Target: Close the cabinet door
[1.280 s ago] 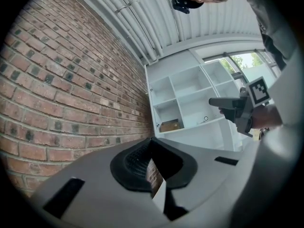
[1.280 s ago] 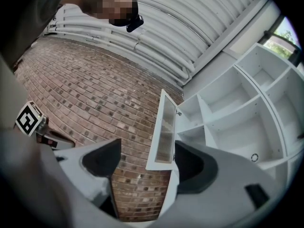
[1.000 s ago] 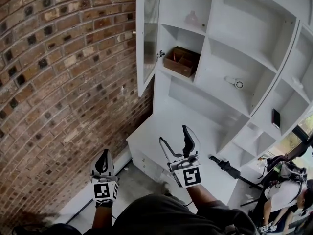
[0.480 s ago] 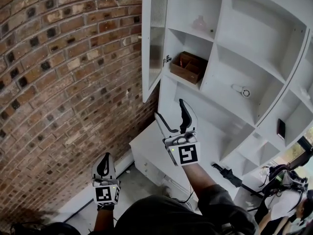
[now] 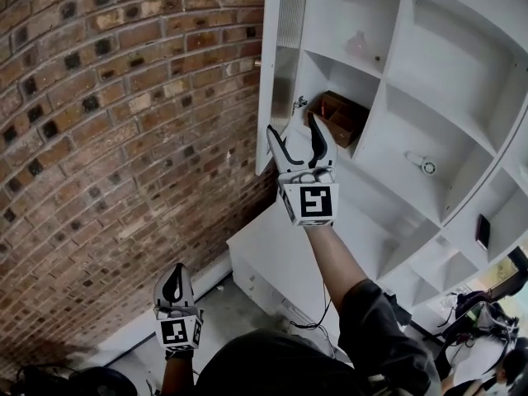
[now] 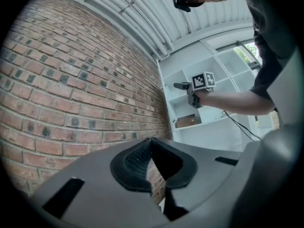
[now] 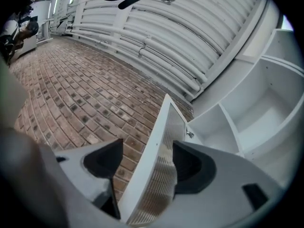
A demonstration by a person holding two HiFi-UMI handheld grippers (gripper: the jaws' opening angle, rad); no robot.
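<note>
Raised from above the low white counter (image 5: 264,250), the right gripper (image 5: 295,139) now sits up at the lower end of the white-framed cabinet door (image 5: 279,56) with its ribbed glass panel. The head view has also swung, so the shelves fill more of its right side. The gripper's jaws stand wide and have just been closing a little. In the right gripper view the door's bottom edge passes between them. The glass side lies against or just beside the right pad (image 7: 194,170), I cannot tell which. Brick shows between the frame and the left pad, so the door is not clamped.

The door stands open, swung out from the left column of the tall white shelf unit (image 5: 429,89) and turned edge-on beside the red-brown brick wall (image 5: 124,139) on the left. Just right of the gripper, in the compartment behind the door, sits a brown wooden box (image 5: 342,115). A small pale pink object (image 5: 359,44) rests on the shelf above it. Farther right, a white round item (image 5: 425,165) lies in a middle compartment, and a dark flat thing (image 5: 483,231) stands in one near the right edge.

The left gripper (image 5: 175,285) stays low and near, well apart from the cabinet. Its pads meet at the tips with nothing between them, and it points toward the brick wall.
</note>
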